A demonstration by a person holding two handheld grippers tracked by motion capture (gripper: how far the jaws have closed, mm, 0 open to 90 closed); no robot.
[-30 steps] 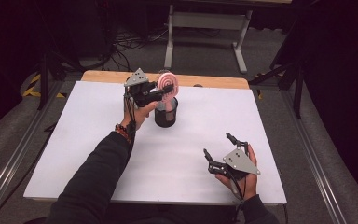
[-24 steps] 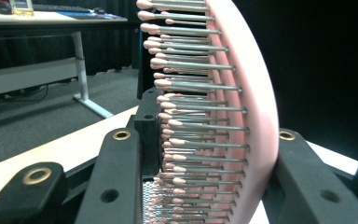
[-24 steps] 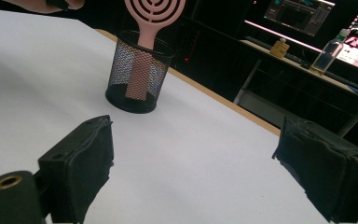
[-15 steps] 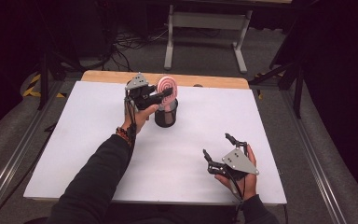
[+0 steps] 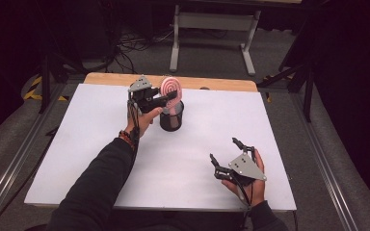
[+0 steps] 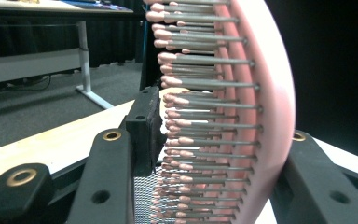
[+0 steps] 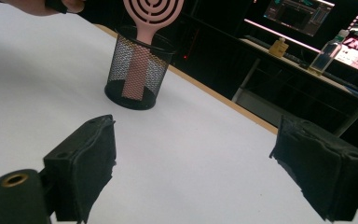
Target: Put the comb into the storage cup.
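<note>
My left gripper [image 5: 166,98] is up at the head of the pink hairbrush [image 5: 168,88], whose handle stands in the black mesh cup [image 5: 171,117] near the far middle of the white table [image 5: 77,144]. My left fingers have just been easing apart, with the brush head between them. In the left gripper view one pad [image 6: 144,130] stands just beside the bristle tips with a thin gap, so it no longer presses there; the other finger lies against the smooth back of the head, and I cannot tell whether it still touches, because the pink rim hides the contact. That view cuts off the top of the brush [image 6: 242,116] and shows just a sliver of mesh below.

My right gripper [image 5: 231,156] hovers low over the near right part of the table, its fingers [image 7: 81,158] spread wide with nothing between them, well apart from the cup [image 7: 137,70]. From there the brush handle [image 7: 137,70] shows through the mesh, blurred by the wire, and the head's top is cropped.
</note>
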